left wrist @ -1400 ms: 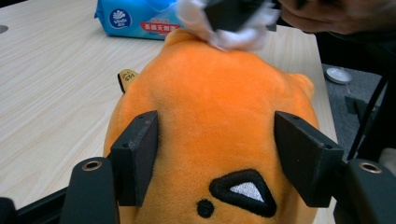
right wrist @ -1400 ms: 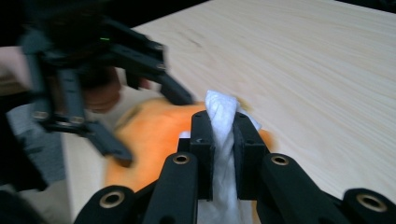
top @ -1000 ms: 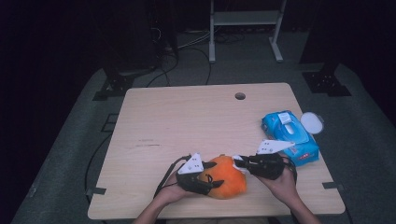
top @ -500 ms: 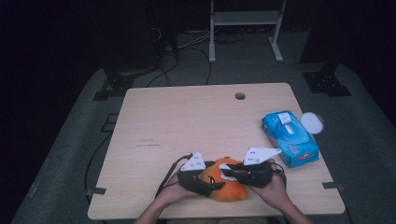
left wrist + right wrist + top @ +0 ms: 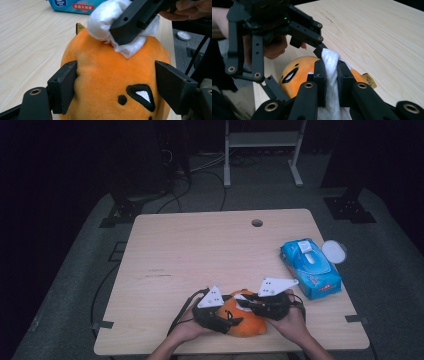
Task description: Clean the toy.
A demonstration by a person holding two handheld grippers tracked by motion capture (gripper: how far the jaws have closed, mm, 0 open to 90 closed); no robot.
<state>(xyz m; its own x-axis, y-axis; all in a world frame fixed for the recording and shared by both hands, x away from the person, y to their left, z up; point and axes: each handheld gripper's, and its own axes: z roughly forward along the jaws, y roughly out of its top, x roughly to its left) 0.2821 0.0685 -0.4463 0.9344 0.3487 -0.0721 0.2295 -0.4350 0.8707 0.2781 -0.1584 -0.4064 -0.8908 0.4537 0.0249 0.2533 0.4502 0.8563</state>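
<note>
1. Left gripper view shows why our left gripper (image 5: 115, 82) straddles the orange plush toy (image 5: 112, 85): its jaws stand on either side of the soft body to steady it. The left pad dents the plush; the right one stands just clear, so we read them as released, having just been shifting their width around the toy.
2. Right gripper view shows our right gripper (image 5: 329, 75) clenched on a white wipe (image 5: 330, 62), the cloth bunched between the two pads so it can be rubbed without slipping out.
3. We hold the wipe pressed on the top of the toy, above its black face markings, which we judge to be a cleaning stroke on the plush.
4. High view places the toy at the near edge of the table (image 5: 200, 245), between both hands, close to us, so both grippers reach it with little stretch.
5. We keep the blue wipe pack (image 5: 310, 267) to the right, well apart from the toy, probably so fresh wipes stay handy.
</note>
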